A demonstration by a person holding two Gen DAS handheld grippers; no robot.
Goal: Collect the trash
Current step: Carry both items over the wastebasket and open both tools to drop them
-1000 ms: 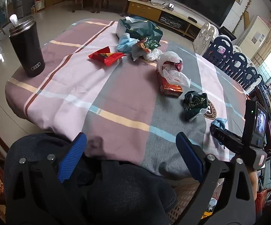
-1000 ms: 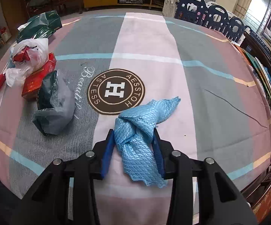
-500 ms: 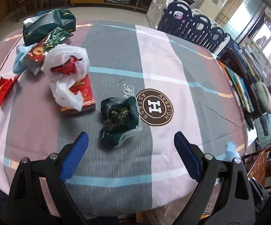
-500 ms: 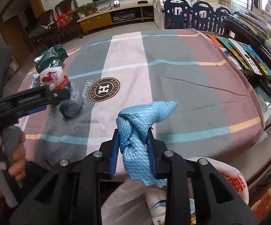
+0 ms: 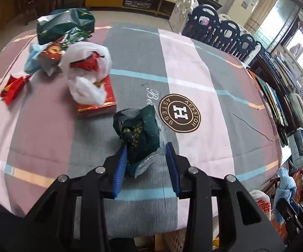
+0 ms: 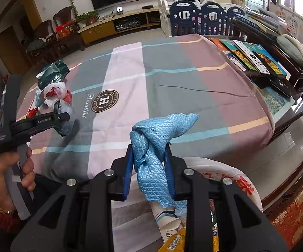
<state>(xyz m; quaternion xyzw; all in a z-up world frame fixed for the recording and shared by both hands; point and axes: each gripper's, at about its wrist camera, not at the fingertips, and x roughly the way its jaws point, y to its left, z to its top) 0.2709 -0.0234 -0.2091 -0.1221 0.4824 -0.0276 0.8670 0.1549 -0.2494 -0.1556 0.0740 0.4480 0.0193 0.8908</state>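
Observation:
My left gripper (image 5: 146, 163) is closed around a crumpled dark green foil packet (image 5: 139, 135) lying on the striped tablecloth (image 5: 203, 79); its blue pads press both sides. My right gripper (image 6: 149, 169) is shut on a knotted light blue cloth (image 6: 155, 140) and holds it off the table's near edge, above a white trash bag (image 6: 233, 180) with a paper cup and wrappers inside. The left gripper also shows in the right wrist view (image 6: 62, 115), and the blue cloth shows in the left wrist view (image 5: 284, 185).
More trash lies at the table's far left: a white plastic bag (image 5: 86, 71) on a red box (image 5: 101, 103), a red wrapper (image 5: 12, 86), a big green bag (image 5: 65, 24). Books (image 6: 252, 56) lie on a side table to the right. Blue chairs (image 5: 224, 31) stand behind.
My left gripper has moved forward and closed on the green packet. My right gripper has carried the blue cloth back off the table, over the trash bag.

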